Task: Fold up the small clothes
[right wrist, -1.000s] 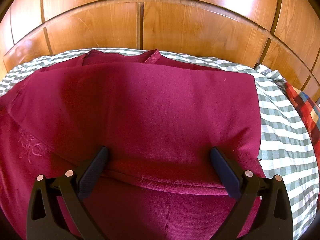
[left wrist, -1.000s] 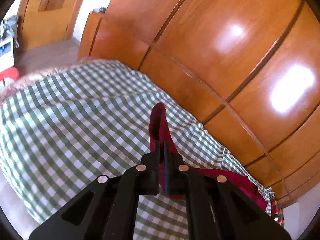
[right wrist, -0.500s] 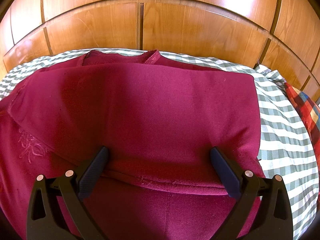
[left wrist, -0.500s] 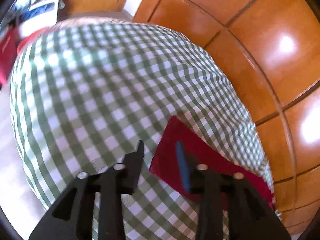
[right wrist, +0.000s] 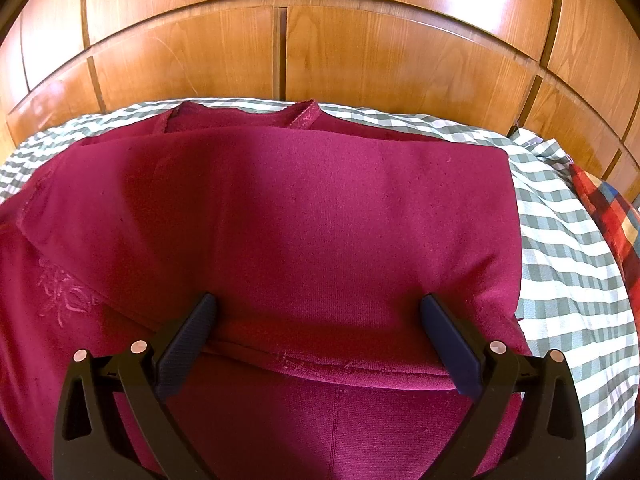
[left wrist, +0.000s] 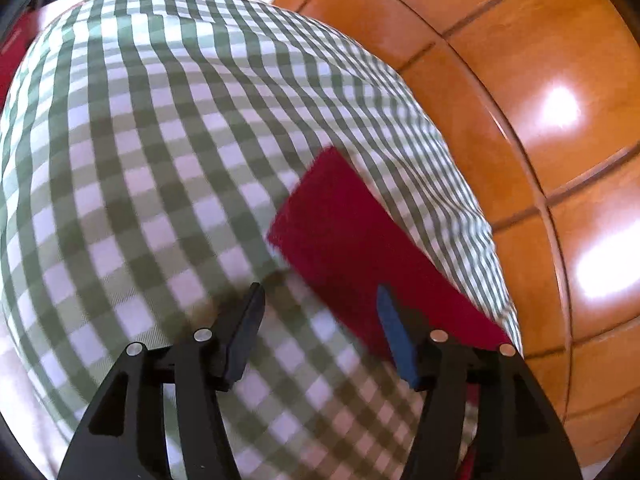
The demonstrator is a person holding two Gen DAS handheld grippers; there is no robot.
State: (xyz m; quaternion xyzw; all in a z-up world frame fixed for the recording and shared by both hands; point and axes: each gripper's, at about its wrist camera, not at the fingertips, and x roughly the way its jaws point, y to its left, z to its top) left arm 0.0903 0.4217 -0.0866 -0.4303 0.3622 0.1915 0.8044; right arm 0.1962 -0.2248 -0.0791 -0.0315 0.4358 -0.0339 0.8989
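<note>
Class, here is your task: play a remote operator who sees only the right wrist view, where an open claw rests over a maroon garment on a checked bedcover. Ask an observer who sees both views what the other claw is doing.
Operator: Is the left claw gripping anything?
Observer: No. The left claw is open, with nothing between its fingers.
Operator: What lies in front of it?
Observer: A flat maroon strip, probably the sleeve, lies on the checked bedcover. It runs toward the claw's right finger.
Operator: Is the left finger on the cloth too?
Observer: No, the left finger is over bare bedcover, beside the sleeve's end.
Operator: Anything beyond the bed there?
Observer: Glossy wooden panels run along its far side.
</note>
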